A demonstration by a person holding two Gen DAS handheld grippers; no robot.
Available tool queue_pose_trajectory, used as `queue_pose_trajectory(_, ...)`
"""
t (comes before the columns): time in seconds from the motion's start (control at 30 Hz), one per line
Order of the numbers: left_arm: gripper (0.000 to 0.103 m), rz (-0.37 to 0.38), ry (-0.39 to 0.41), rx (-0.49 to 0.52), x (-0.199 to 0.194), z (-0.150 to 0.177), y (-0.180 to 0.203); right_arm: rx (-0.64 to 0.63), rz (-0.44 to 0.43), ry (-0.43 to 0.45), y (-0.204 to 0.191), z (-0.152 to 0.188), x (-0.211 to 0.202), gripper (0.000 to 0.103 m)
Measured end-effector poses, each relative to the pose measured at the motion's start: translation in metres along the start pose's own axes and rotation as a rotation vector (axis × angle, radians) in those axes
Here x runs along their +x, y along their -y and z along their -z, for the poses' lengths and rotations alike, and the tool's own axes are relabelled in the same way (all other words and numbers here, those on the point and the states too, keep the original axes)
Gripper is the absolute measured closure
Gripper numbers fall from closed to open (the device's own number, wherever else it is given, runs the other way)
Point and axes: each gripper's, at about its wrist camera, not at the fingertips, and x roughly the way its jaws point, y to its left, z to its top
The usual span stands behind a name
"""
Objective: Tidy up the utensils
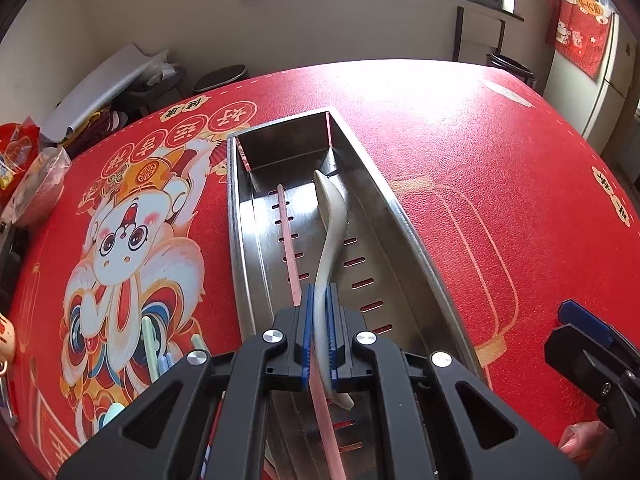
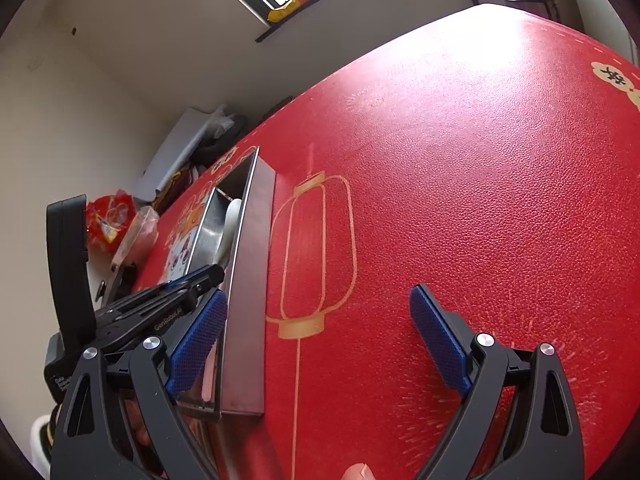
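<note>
In the left wrist view a long steel tray (image 1: 404, 216) with slotted floor lies on the red tablecloth. My left gripper (image 1: 319, 304) is shut on the handle of a white ceramic spoon (image 1: 330, 216), held over the tray with its bowl toward the far end. A pink chopstick (image 1: 289, 248) lies along the tray floor. Pale green and blue utensils (image 1: 150, 340) lie on the cloth left of the tray. My right gripper (image 2: 318, 336) stands open above bare cloth, just right of the steel tray (image 2: 248, 320); the left gripper (image 2: 192, 282) shows beside it, with the white spoon (image 2: 231, 220) inside the tray.
The red tablecloth (image 1: 500, 184) carries a rabbit print at left and lantern outlines at right. Snack packets and a clear bag (image 1: 36, 184) sit at the table's left edge. A bin (image 1: 220, 78), a chair and a fridge (image 1: 600, 80) stand beyond the far edge.
</note>
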Motion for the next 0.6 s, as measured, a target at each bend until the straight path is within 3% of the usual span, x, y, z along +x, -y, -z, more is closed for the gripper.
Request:
queue_pose_trajectory(0.17, 0.092, 0.055, 0.015, 0.007, -0.005, -0.001, 0.002, -0.003, 0.002, -0.004, 0.0, 0.001, 0.001, 0.014)
queue_pose_trajectory(0.23, 0.081, 0.09, 0.02, -0.007, -0.009, 0.0, -0.001, 0.002, -0.004, -0.003, 0.002, 0.0, 0.001, 0.014)
queue_pose_trajectory(0.4, 0.068, 0.169, 0.059, -0.035, -0.032, 0.007, -0.011, 0.007, -0.014, 0.006, 0.004, 0.0, -0.001, 0.014)
queue_pose_trajectory(0.6, 0.045, 0.188, 0.148, -0.017, -0.074, 0.029, -0.035, 0.018, -0.029, 0.025, 0.008, 0.001, -0.005, 0.014)
